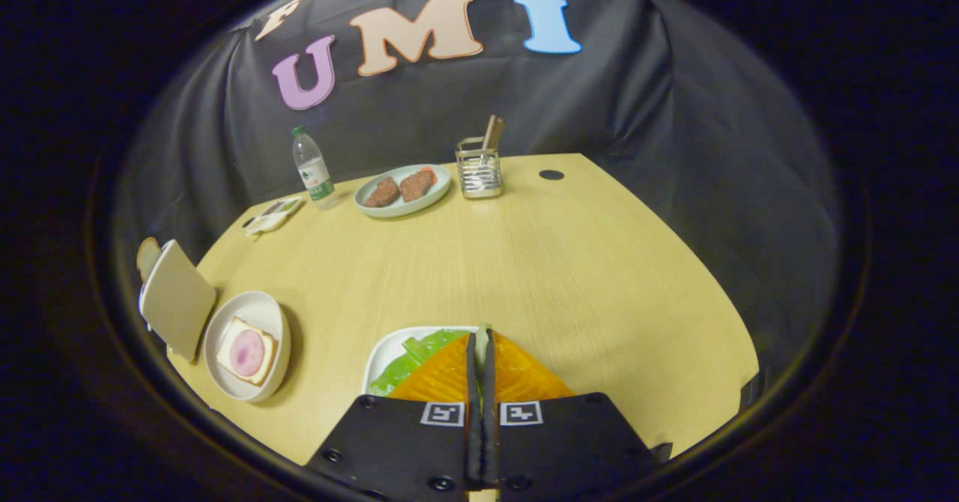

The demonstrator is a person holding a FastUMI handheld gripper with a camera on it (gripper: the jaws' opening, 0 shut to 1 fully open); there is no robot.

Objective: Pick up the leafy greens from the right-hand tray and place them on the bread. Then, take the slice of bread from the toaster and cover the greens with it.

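My gripper [483, 335] hangs low over a white tray [383, 352] at the table's near edge, its two fingers pressed together. Leafy greens [416, 357] lie in the tray, spreading left from under the fingers, and a pale sliver of leaf shows pinched at the fingertips. Left of the tray, a white plate [264, 315] holds a slice of bread [228, 337] topped with a round pink slice of ham [248, 353]. Behind that plate stands a pale toaster [177, 300], with a slice of bread [147, 255] sticking out of its top.
Along the far side of the wooden table [524, 262] stand a water bottle [313, 169], a green plate [374, 207] with two brown patties, and a wire holder [479, 169] with utensils. A small flat dish [273, 215] lies near the bottle.
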